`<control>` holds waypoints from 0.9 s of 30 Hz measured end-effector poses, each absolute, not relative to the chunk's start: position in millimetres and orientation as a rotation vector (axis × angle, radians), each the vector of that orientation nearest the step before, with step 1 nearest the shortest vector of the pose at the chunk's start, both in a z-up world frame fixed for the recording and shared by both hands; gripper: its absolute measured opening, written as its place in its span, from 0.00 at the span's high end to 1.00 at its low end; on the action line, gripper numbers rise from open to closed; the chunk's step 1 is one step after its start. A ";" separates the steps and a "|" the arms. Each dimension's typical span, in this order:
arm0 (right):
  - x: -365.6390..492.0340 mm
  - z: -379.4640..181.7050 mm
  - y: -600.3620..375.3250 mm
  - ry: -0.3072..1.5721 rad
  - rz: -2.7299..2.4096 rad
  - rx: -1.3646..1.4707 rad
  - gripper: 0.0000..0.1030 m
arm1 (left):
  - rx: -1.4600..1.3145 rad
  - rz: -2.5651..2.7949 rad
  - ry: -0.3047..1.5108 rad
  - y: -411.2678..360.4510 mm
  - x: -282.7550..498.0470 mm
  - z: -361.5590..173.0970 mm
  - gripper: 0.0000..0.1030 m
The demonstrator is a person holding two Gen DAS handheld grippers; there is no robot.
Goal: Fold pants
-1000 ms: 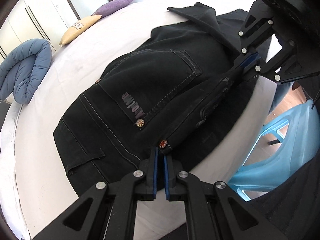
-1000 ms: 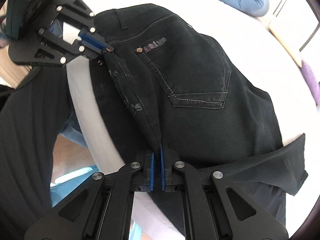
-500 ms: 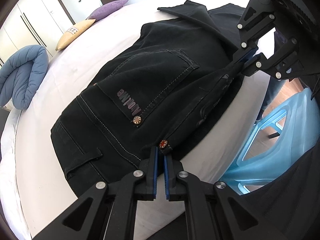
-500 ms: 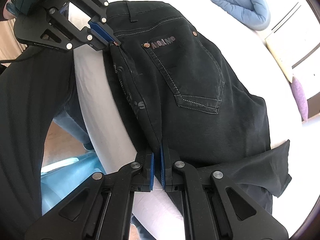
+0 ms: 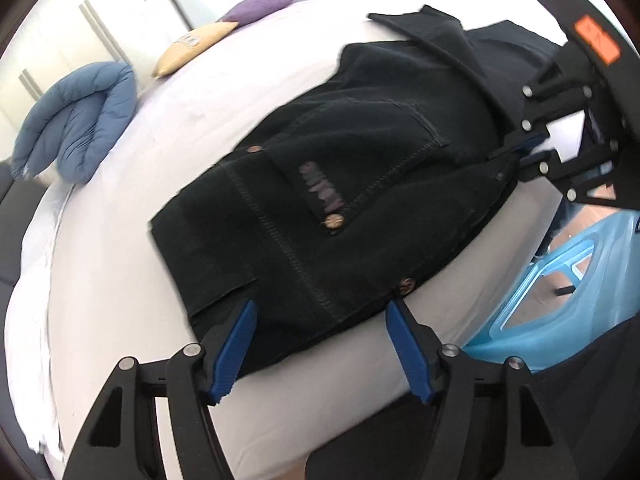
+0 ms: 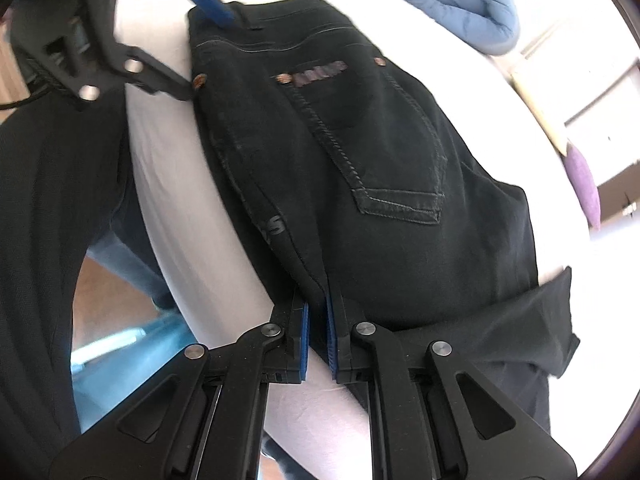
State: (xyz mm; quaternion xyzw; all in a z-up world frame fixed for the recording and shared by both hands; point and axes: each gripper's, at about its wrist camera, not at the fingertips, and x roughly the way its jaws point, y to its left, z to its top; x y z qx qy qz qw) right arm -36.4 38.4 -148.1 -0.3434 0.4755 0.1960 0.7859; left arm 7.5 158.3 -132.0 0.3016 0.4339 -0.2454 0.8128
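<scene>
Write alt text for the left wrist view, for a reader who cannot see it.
Folded black pants lie on a white bed, back pocket up, with the left claw opening just above their near edge and gripping nothing. At right, the right claw pinches the pants' far edge; a blue duvet and two pillows lie behind.

Black jeans (image 5: 360, 200) with grey contrast stitching, copper rivets (image 5: 333, 222) and a purplish pocket logo (image 5: 322, 190) lie on a white bed sheet (image 5: 120, 280). Blue quilted duvet (image 5: 76, 128), beige pillow (image 5: 192, 46), purple pillow (image 5: 264, 6), light blue plastic stool (image 5: 560, 300). Black grippers carry blue pads (image 5: 234, 350).
</scene>
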 end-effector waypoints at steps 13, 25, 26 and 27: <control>-43.4 -145.0 37.4 0.987 0.365 -0.685 0.90 | 0.366 -0.542 0.908 89.0 68.9 -94.4 0.27; -9.3 -51.1 -127.1 0.961 0.214 -0.046 0.25 | 0.295 -0.478 1.014 61.0 81.2 -131.7 0.31; 8.0 -46.9 -149.7 0.965 0.160 -0.019 0.25 | 0.283 -0.477 0.997 59.4 80.9 -127.7 0.31; 33.2 -41.9 -180.4 0.970 0.085 0.015 0.25 | 0.265 -0.482 0.987 57.1 81.5 -123.7 0.31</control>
